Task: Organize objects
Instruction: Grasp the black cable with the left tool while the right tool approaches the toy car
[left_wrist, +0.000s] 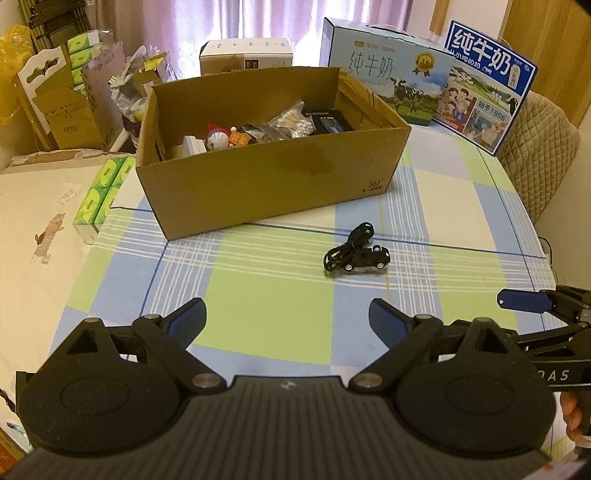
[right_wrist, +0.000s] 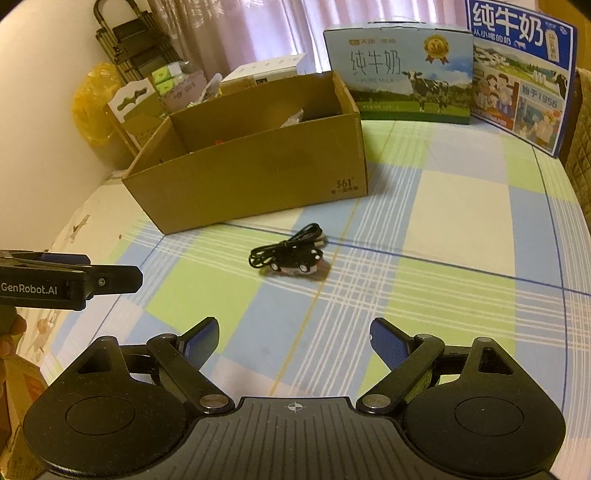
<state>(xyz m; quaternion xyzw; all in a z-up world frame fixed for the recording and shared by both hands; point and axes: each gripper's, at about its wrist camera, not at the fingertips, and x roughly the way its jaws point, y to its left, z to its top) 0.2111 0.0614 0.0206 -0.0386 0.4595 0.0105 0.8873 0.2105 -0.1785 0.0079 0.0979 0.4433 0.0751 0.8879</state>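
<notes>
Checked tablecloth (left_wrist: 258, 314) spreads under it all, cardboard box (left_wrist: 266, 184) sitting far left holding small toys, black toy car (left_wrist: 364, 260) with its coiled black cable (left_wrist: 349, 245) lying just right of and nearer than that box, left gripper (left_wrist: 288, 321) and right gripper (right_wrist: 295, 341) both gaping wide, empty, hovering short of it.

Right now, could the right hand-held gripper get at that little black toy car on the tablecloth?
Probably yes. The right hand-held gripper is open, and only bare checked tablecloth lies between it and the toy car. The black cable coiled against the car might get caught in the grasp.
</notes>
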